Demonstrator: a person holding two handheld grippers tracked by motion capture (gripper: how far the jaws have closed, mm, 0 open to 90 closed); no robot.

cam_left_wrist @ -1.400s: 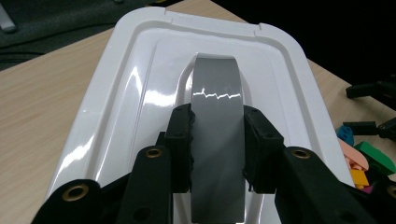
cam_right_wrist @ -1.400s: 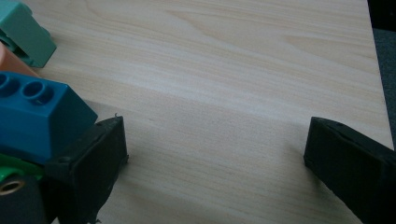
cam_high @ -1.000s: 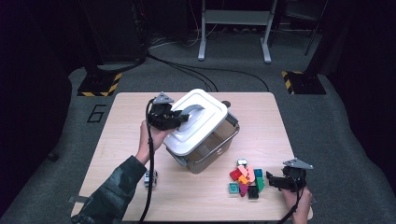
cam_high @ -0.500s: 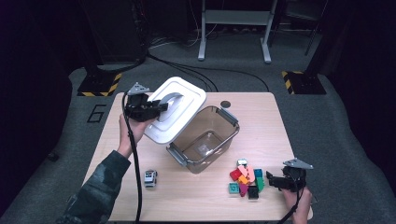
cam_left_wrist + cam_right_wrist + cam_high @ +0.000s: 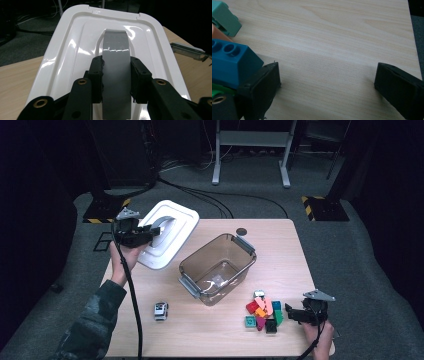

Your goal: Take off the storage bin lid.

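1. The white lid (image 5: 167,237) is held over the table's (image 5: 280,245) left edge, well apart from the clear bin (image 5: 217,267); the left gripper (image 5: 116,77) is clamped on its grey handle (image 5: 116,52).
2. The lid is judged light, stiff and glossy, so slippery at the rim; the handle is the best hold.
3. The right gripper (image 5: 327,82) is spread, nothing between its jaws, beside the blocks (image 5: 262,312).

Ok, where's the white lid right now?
In the high view the white lid is at the table's far left corner, left of the open clear bin, held by its grey handle in the left gripper.
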